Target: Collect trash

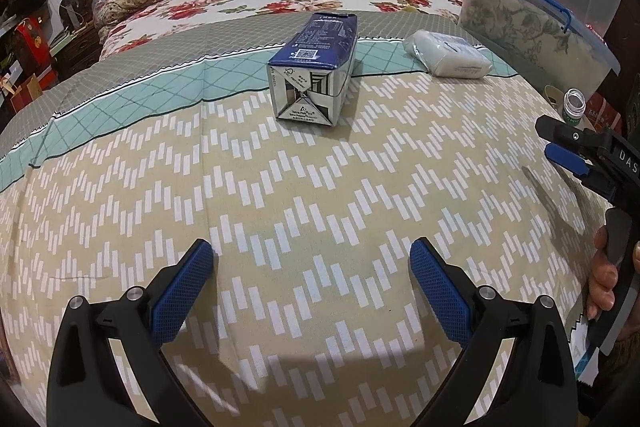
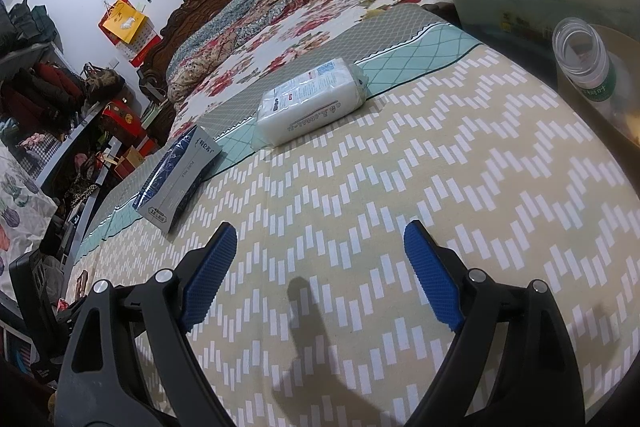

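Left wrist view: milk carton (image 1: 312, 67) beyond open-jawed left gripper (image 1: 311, 259).

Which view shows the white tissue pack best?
The right wrist view: the tissue pack lies near centre, label readable. In the left wrist view it sits farther off, at the right, smaller and seen end-on.
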The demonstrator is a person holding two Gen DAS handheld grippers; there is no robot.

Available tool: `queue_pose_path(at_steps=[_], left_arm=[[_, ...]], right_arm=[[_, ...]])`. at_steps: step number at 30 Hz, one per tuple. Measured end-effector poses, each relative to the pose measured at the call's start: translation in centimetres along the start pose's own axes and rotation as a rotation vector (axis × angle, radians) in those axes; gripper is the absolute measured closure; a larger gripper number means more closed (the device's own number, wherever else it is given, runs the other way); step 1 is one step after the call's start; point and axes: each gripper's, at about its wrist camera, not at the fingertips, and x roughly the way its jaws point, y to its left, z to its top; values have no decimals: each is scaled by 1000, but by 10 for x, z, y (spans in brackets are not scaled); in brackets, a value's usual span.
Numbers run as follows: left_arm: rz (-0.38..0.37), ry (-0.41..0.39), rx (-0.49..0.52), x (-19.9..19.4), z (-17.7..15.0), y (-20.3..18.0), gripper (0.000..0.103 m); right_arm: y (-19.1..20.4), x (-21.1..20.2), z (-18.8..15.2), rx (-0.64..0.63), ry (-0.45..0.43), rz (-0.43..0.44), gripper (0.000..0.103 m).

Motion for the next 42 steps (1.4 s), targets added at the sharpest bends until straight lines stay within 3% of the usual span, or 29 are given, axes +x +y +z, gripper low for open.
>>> queue_pose_path(at_steps=[42], left_arm=[[16,4,13,2,-2,-1,8]], right_arm=[[-2,-4,-1,3,-2,-1,18]])
